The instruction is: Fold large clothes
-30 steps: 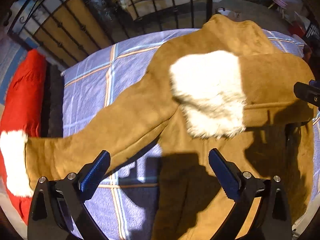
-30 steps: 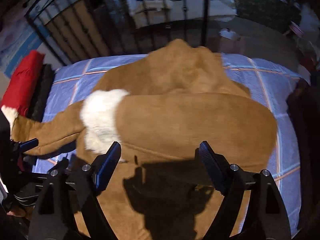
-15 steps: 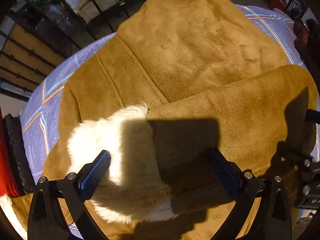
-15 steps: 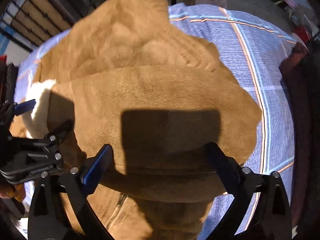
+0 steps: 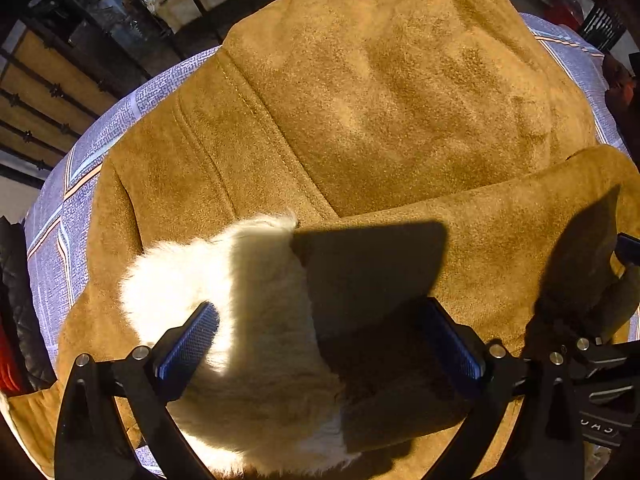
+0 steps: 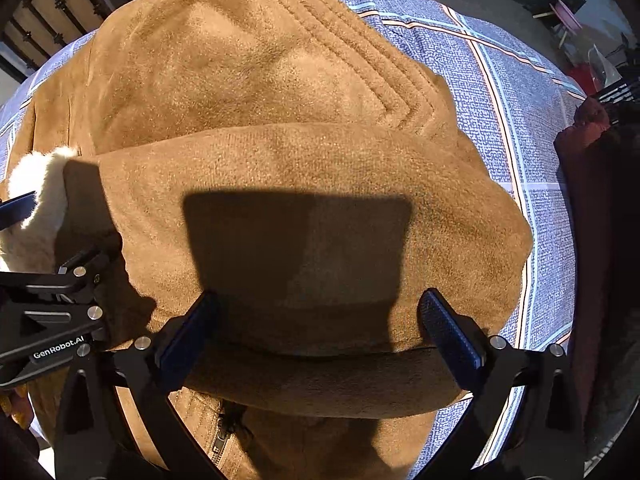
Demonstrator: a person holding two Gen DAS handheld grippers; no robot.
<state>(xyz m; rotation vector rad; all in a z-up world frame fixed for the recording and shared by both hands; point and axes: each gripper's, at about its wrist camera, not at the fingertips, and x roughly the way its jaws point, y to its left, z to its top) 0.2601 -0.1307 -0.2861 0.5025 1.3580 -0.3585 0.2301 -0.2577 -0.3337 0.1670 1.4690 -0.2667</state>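
My left tongs stand with their jaws wide apart, holding nothing, low over the white fur cuff of the folded sleeve. My right tongs are equally spread and empty, straddling the fat middle of that same sleeve without pinching it. A second ago both pairs hung further back and I could see the coat's other sleeve stretched out to the far left, toward the red cushion; since then I have swung in close and dropped down, so the tan suede coat now fills both views and that other sleeve has slipped out of sight. Half a second ago I was nearly here already, so the approach is slowing.

The coat lies spread on the bed, over the blue checked bedspread, its zip showing at the near edge in the right view. The folded sleeve crosses the body from right to left, cuff ending near the coat's left side.

I judge this sleeve is placed and I am either pressing it flat or choosing a grip for the next fold. The suede looks thick and springy, so the fold may lift again once I leave it.
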